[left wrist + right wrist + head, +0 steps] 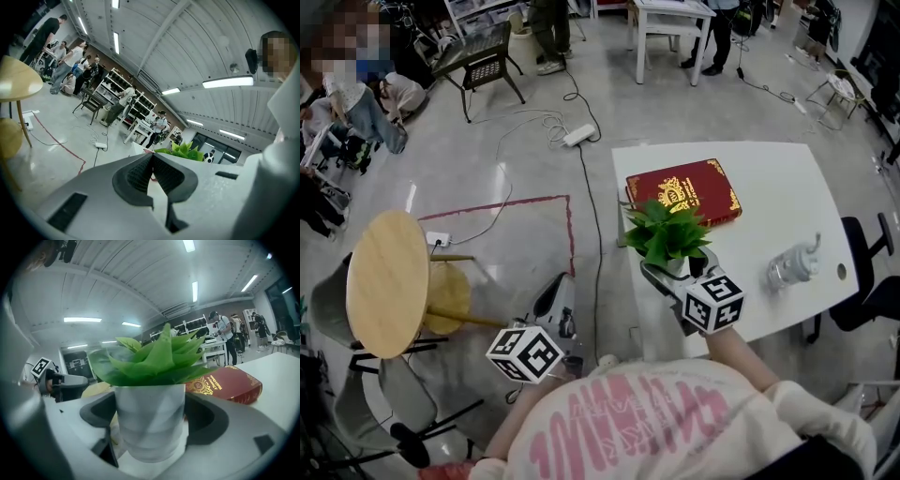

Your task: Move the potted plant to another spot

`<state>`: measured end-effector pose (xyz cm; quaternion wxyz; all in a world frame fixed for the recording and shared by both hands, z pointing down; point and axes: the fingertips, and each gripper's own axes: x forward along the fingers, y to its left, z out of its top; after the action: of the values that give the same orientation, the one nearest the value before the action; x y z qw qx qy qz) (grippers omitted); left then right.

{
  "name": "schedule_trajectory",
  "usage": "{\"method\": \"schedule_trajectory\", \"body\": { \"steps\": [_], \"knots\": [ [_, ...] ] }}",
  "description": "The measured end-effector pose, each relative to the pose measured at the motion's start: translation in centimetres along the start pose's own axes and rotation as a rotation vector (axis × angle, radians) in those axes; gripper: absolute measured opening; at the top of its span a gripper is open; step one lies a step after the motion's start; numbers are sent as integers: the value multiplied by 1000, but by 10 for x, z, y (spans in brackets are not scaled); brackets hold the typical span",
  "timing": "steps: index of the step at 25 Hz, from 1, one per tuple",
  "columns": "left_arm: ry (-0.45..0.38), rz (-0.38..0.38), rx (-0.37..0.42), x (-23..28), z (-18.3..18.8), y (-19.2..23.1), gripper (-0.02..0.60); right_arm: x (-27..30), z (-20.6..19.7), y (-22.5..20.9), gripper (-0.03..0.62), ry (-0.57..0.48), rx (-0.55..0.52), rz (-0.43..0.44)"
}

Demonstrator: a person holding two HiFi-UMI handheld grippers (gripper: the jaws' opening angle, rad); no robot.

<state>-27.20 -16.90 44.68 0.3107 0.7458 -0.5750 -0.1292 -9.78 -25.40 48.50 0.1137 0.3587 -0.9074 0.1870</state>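
The potted plant (667,234), green leaves in a pale grey pot (150,423), is at the near left edge of the white table (778,197). My right gripper (673,269) is closed round the pot, and in the right gripper view both pads (107,413) press on its sides. I cannot tell whether the pot's base rests on the table. My left gripper (557,291) hangs over the floor to the left of the table, its jaws (152,161) closed together with nothing between them.
A red book (684,192) lies on the table just behind the plant. A clear bottle (792,265) lies on its side at the right. A round wooden side table (387,281) stands to the left. A cable and power strip (578,135) cross the floor, and people stand further back.
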Motion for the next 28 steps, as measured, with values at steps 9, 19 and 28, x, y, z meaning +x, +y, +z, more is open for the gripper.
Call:
{"method": "schedule_trajectory", "body": {
  "steps": [9,19,28],
  "knots": [
    [-18,27,-10,-7,5,6,3,3,-11,-4,469,33,-9,-10],
    [-28,31,-23,-18,9,11,3,5,-29,-2,471,81,-35,-41],
    [-23,28,-28,-23,4,11,3,3,-31,-1,471,74,-39,-50]
  ]
}}
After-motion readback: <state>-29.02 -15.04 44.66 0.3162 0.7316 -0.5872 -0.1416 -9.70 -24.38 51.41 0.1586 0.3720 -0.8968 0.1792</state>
